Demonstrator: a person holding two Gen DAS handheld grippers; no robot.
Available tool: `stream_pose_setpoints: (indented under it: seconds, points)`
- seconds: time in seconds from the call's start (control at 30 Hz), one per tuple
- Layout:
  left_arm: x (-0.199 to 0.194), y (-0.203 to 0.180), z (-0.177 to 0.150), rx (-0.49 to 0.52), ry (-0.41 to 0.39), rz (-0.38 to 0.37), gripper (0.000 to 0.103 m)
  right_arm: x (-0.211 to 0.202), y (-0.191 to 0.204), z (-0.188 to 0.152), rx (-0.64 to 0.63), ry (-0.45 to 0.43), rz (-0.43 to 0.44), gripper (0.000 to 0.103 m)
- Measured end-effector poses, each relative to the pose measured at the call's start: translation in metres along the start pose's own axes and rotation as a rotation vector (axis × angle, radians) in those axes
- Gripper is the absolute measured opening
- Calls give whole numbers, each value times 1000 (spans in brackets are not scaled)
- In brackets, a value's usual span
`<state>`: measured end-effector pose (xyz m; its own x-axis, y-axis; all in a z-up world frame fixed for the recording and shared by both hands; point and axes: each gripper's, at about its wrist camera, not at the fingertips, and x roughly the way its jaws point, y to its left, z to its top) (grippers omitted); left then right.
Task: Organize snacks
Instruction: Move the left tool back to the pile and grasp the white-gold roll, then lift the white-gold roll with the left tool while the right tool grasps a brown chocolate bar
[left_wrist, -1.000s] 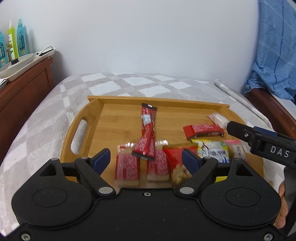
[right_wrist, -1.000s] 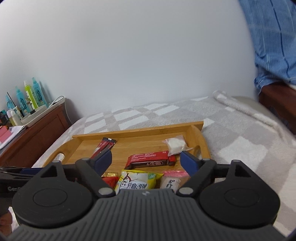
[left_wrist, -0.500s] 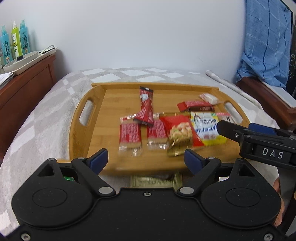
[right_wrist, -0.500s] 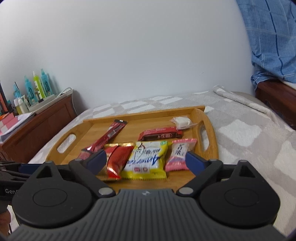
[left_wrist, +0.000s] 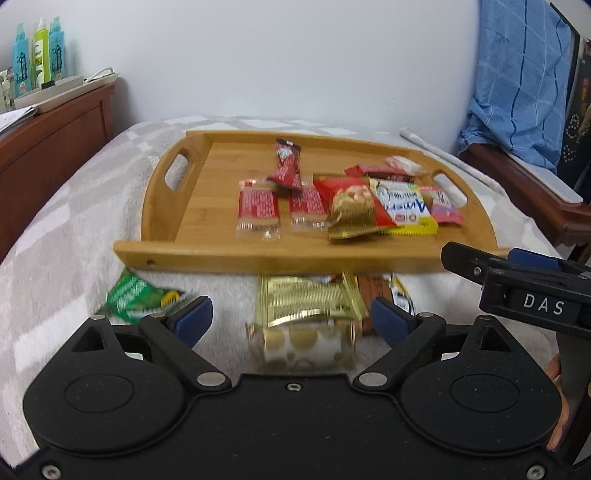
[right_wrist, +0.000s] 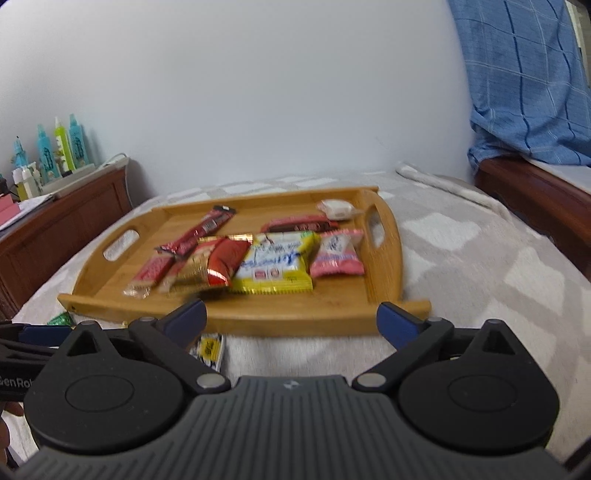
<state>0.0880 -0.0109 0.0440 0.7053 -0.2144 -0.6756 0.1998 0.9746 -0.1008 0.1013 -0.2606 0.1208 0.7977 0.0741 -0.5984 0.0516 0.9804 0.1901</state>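
**Left wrist view: both grippers wide, snacks on both sides of the tray's near wall**

Left wrist view shows the left gripper (left_wrist: 291, 319) with jaws apart, having just been opening; the gold packet (left_wrist: 308, 302) lies on the blanket (left_wrist: 55, 229) below the gap, untouched by the pads. A green packet (left_wrist: 136, 297) lies near the left finger. The wooden tray (left_wrist: 207, 254) sits beyond, its near wall between these packets and the snacks inside: red bars (left_wrist: 258, 206), yellow packet (left_wrist: 400, 206), pink packet (left_wrist: 443, 205). The tray's left half is bare.

The right gripper (right_wrist: 291, 321) also stands wide, having just been opening, with nothing between its fingers. Open blanket lies right of the tray.
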Motion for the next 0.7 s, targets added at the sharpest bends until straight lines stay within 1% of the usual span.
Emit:
stream_pose_setpoints:
  seconds: [0.2,0.27,0.33,0.37,0.5,0.57,0.6,0.63,0.7]
  points:
    - [0,-1,-13,11,12,-6,92,-3,4,-10,-24,13,-41,103]
    - [1,-2,-15,10,13,-24,87,-3,5,-11,-27,16,-40,103]
    - [3,-4,-17,15,18,-33,77,-4,5,-12,-28,19,-37,103]
    - [5,-6,-17,19,22,-31,75,-4,6,-12,-30,19,-37,103]
    - [9,-11,-19,39,9,13,65,-3,6,-13,-34,23,-42,103]
    - [10,-13,-20,51,4,22,63,-2,6,-13,-33,25,-42,103]
    - [9,-13,-21,58,1,23,60,-2,6,-14,-35,25,-42,103]
    - [8,-14,-22,63,-3,22,54,-2,7,-14,-39,24,-43,103]
    - [5,-14,-23,62,-11,27,53,-1,9,-15,-56,21,-48,103]
